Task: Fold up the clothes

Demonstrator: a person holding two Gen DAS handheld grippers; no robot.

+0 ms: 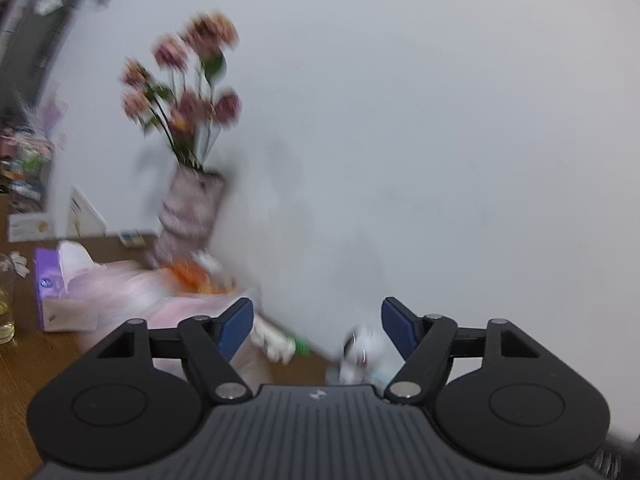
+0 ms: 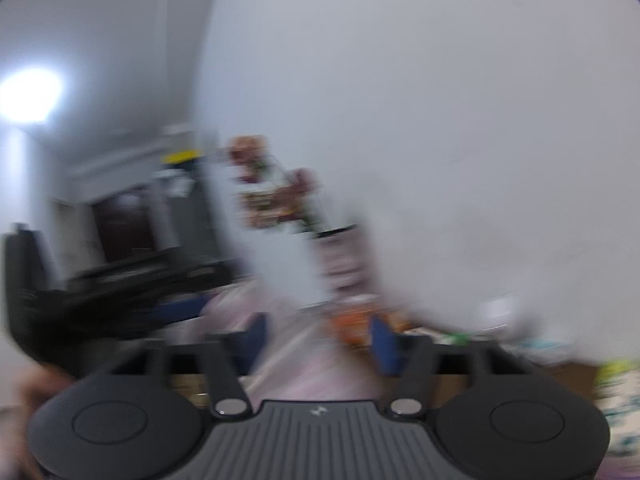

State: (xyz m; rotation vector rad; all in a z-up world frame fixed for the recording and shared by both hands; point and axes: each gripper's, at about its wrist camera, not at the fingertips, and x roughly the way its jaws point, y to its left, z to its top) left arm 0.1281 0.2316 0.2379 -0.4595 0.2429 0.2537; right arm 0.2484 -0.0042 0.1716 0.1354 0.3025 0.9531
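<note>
Jaws apart on both the left gripper (image 1: 317, 330) and right gripper (image 2: 319, 342), nothing held; the pink garment (image 1: 132, 292), lower left, looks bunched, folding seemingly unfinished.

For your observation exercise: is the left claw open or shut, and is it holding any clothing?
Open and empty: the left claw shows its blue pads spread apart, nothing between them.
</note>
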